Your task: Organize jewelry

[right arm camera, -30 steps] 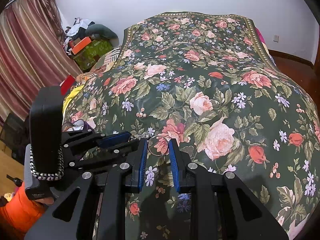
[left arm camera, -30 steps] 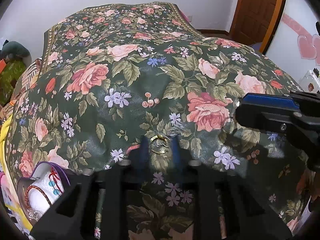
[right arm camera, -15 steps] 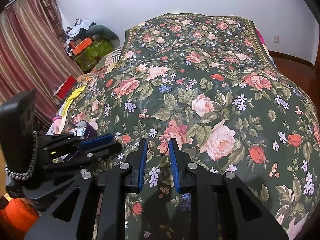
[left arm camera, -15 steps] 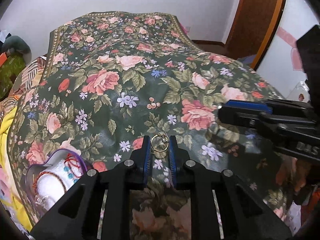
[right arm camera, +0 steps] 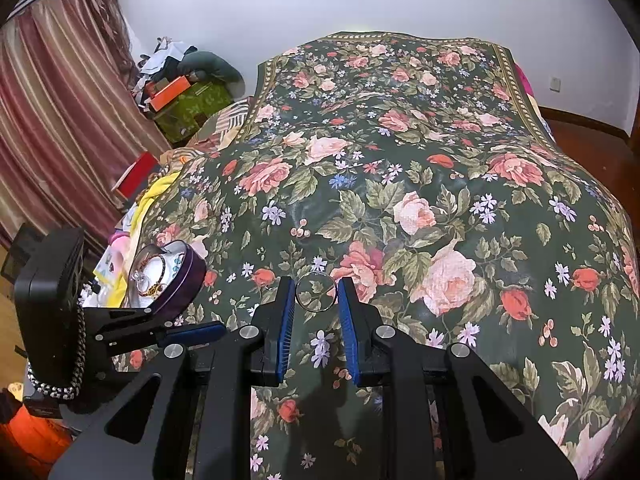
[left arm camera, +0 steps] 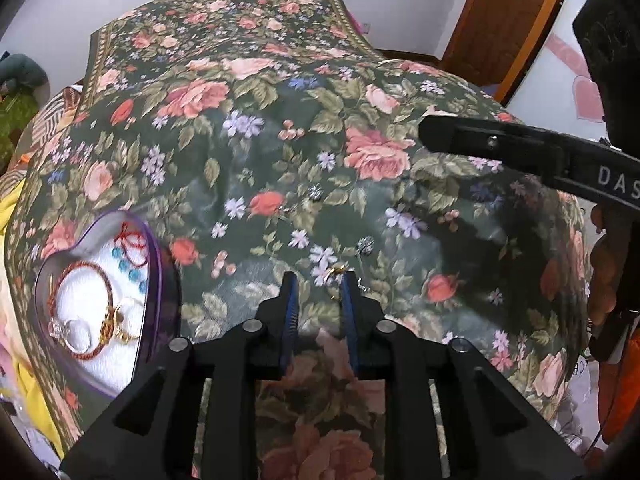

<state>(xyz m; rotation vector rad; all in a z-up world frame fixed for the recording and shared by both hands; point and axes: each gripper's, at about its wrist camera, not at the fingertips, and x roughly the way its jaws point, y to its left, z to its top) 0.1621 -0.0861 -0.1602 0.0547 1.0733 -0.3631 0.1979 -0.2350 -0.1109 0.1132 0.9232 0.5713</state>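
My right gripper (right arm camera: 316, 294) is shut on a thin silver hoop (right arm camera: 315, 291), held above the floral bedspread (right arm camera: 420, 184). My left gripper (left arm camera: 318, 280) holds a small gold earring (left arm camera: 336, 270) against its right pad; the jaws stand somewhat apart. A purple heart-shaped jewelry box (left arm camera: 100, 292) with white lining holds bracelets and rings at the left; it also shows in the right wrist view (right arm camera: 168, 276). Two small silver pieces (left arm camera: 365, 245) lie on the bedspread ahead of the left gripper. The right gripper's finger (left arm camera: 500, 146) crosses the left view's right side.
Clutter, a green box and an orange box (right arm camera: 172, 92) sit by the striped curtain (right arm camera: 60, 120) left of the bed. A yellow cloth (right arm camera: 156, 192) lies at the bed's left edge. A wooden door (left arm camera: 504, 20) stands far right.
The left gripper has swung left and down toward the heart box with the gold earring. The right gripper has stayed nearly still with its silver hoop.
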